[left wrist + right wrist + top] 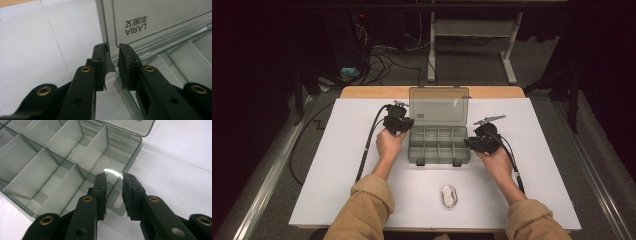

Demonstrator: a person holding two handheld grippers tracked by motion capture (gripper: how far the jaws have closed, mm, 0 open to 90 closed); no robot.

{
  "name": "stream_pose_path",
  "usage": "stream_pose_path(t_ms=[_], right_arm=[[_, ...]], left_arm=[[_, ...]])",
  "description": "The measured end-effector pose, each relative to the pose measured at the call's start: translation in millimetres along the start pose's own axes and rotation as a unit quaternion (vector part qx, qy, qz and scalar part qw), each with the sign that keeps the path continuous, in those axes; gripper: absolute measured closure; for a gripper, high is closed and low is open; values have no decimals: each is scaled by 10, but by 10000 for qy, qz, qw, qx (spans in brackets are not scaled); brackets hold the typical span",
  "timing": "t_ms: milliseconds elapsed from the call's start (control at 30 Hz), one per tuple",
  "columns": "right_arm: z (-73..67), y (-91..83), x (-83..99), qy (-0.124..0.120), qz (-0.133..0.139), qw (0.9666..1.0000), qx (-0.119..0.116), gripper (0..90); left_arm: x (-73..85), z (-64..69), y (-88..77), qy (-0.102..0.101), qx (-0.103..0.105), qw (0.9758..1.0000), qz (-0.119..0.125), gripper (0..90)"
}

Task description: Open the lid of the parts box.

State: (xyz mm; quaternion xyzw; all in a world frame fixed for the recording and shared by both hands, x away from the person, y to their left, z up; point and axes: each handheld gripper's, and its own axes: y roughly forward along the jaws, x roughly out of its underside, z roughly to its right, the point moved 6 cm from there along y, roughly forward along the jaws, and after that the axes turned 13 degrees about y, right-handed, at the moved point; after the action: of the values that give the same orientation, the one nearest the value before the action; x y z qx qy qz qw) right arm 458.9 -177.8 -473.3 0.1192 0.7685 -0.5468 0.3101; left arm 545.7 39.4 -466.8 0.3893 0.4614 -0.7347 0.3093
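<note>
A clear grey compartment box (439,159) stands open mid-table, its lid (439,105) upright at the back. My left gripper (410,123) is at the box's rear-left corner. In the left gripper view its jaws (111,47) straddle that corner below the lid (162,20), with a narrow gap showing between the pads. My right gripper (468,143) is at the box's right side. In the right gripper view its jaws (113,176) straddle the right wall (130,162), one inside and one outside, with a gap beside the wall. The compartments look empty.
A small oval silver object (449,196) lies on the white sheet (337,180) in front of the box, between the forearms. A cable (369,145) trails from each gripper toward the table's near edge. A desk frame (472,45) stands beyond the table.
</note>
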Motion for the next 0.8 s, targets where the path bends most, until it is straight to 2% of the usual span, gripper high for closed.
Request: stream_pose_path(t_ms=[433,600,800], right_arm=[[-1,0,5,14,25,10000,10,738],[-2,0,5,15,20,10000,8,738],[-2,0,5,12,22,10000,7,738]], left_arm=[[-37,22,-117,107,111,9999,10,609],[-40,32,-188,242,142,9996,10,559],[-66,18,-283,190,225,9995,83,523]])
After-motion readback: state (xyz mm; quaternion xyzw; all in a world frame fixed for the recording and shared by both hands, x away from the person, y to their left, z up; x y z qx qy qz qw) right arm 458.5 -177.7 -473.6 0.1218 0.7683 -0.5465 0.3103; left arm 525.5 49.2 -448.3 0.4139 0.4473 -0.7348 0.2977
